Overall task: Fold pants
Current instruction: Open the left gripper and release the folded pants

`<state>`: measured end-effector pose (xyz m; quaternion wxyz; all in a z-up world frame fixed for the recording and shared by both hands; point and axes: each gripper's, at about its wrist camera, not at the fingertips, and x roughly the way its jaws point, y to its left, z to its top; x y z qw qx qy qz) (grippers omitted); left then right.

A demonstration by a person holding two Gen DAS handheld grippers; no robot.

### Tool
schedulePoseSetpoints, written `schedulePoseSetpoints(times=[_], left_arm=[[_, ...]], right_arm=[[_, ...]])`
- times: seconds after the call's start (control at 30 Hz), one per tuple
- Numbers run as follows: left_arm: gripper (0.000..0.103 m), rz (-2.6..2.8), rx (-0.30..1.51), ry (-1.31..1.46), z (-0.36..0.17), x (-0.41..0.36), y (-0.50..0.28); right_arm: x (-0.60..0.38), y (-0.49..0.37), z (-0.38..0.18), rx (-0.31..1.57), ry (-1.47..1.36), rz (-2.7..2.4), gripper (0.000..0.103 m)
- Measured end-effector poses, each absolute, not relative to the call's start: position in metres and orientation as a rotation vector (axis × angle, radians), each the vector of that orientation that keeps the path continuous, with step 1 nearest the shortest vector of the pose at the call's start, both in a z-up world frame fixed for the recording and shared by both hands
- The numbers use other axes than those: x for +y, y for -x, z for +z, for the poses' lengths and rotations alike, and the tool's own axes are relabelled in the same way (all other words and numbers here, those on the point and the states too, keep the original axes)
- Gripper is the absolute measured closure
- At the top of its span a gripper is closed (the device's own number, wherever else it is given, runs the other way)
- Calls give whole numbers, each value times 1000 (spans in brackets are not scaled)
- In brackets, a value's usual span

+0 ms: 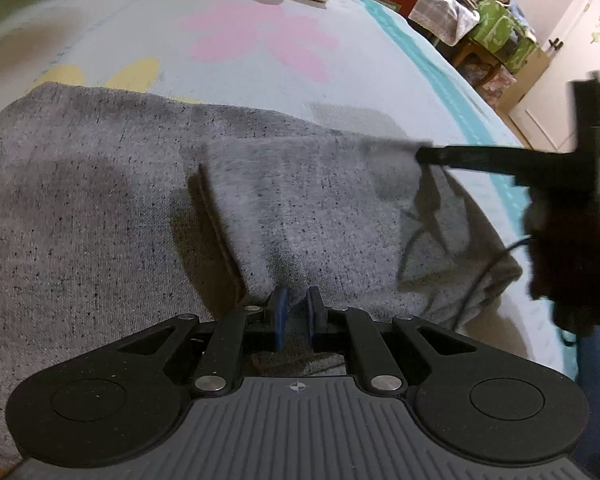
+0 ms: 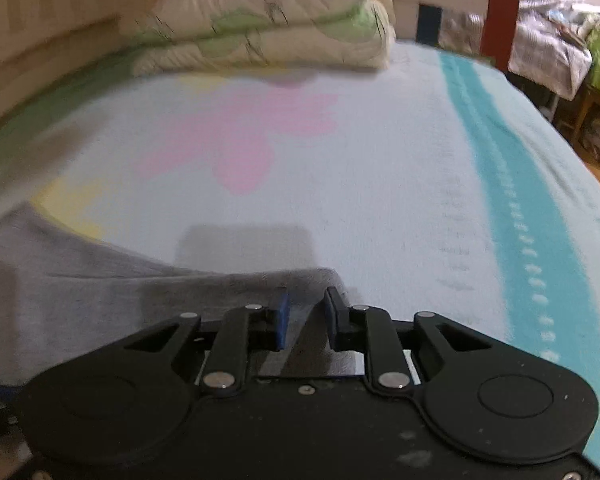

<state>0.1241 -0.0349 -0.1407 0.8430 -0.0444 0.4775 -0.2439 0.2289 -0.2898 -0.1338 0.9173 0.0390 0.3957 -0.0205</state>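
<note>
Your left tool [image 1: 296, 304] pinching the grey pants [image 1: 100, 208], your right tool [image 2: 306, 312] pinching their edge, both raised over the bed [image 2: 380, 160]

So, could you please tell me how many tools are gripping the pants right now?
2. The left tool pinches the grey pants at their near edge; the right tool grips their far corner.

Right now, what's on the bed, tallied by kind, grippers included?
Grey pants: 1
Folded quilt: 1
Grippers: 2, left gripper and right gripper, each pinching the pants' edge
Total: 4, all on the flowered bedsheet
</note>
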Motion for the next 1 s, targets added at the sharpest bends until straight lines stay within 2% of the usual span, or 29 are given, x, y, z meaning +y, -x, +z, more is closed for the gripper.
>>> schedulePoseSetpoints(times=[0.1,0.37,0.4,0.43,0.5,0.83,1.0], left_arm=[[93,-517,1008,100,-142,-31,-125],[93,-493,1003,97,-135,-34,-122],[91,-493,999,94,-135,-32,-121],[82,-494,992,87,-133,-31,-116],[73,-498,978,81,-129,-28,-109],[72,-419,998,107,-131,9,-80],[72,-417,988,153,-132,25,-73]], right_arm=[[-304,-230,-139,797,-192,-61,80],[-299,-226,-125,800,-141,-75,73],[-295,-224,-122,788,-126,-80,73],[-290,-216,-115,768,-95,-74,73],[-279,-199,-104,738,-39,-45,72],[-235,-122,-126,832,-29,82,70],[-235,-121,-131,841,-63,48,69]])
